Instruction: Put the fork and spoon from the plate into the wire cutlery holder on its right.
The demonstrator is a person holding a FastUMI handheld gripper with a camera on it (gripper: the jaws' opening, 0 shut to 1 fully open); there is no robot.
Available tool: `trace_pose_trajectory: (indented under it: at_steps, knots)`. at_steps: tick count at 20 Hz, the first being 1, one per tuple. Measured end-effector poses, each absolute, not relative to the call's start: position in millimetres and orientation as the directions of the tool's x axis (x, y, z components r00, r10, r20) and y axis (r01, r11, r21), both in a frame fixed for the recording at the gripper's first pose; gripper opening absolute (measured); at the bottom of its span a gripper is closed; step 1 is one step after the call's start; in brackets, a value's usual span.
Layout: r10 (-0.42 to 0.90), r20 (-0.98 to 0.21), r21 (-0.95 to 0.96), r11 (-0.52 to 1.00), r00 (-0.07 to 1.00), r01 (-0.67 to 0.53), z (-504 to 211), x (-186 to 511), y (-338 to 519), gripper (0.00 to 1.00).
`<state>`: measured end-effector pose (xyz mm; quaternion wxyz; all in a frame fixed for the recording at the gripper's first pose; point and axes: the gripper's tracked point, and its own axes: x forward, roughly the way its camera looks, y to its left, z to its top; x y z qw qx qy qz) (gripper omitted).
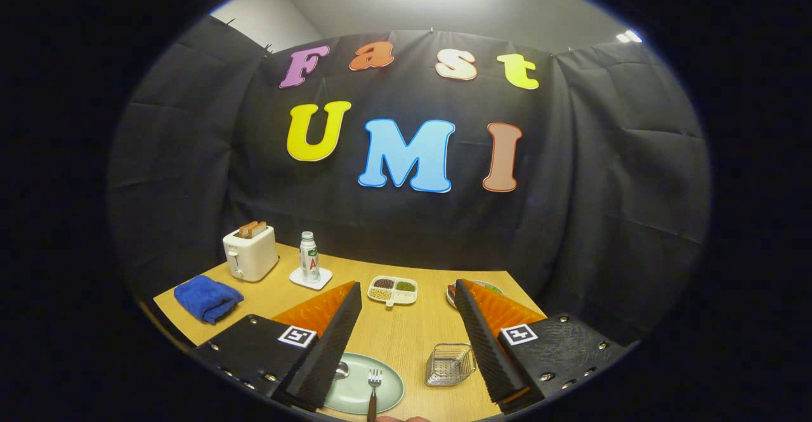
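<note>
Gripper view: gripper (409, 339) fingers spread wide, empty, above table (406, 333). Fork (373, 391) and spoon (341, 371) lie on plate (387, 389) between fingers; wire cutlery holder (450, 365) just right of it. Judged pre-grasp: descend, close on fork. Bottle (309, 257) label unreadable.

Pale green oval plate (387, 387) at the wooden tabletop's (406, 333) near edge, between the spread gripper (408, 325) fingers. Brown-handled metal fork (373, 389) on it, metal spoon (341, 371) left of fork. Wire cutlery holder (449, 365) right of plate. White toaster (250, 254) at far left corner, blue folded cloth (207, 298) before it.
</note>
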<state>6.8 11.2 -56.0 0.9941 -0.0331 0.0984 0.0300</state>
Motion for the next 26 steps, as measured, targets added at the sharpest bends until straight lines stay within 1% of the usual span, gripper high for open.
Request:
trace_pose_trajectory:
  at_steps: [5, 14, 21, 23, 26]
  knots:
    - [0.107, -0.285, -0.083, 0.987, 0.953, -0.136, -85.8, 3.5, 26.4, 0.90]
    - [0.165, -0.514, -0.099, 0.963, 0.842, -0.249, -162.9, -9.0, 45.3, 0.91]
    - [0.195, -0.722, -0.071, 0.934, 0.664, -0.351, -243.6, -35.7, 57.4, 0.91]
    - [0.201, -0.787, -0.017, 0.938, 0.583, -0.346, -270.2, -46.0, 59.6, 0.91]
    - [0.192, -0.857, 0.042, 0.951, 0.478, -0.307, -300.0, -55.6, 57.1, 0.91]
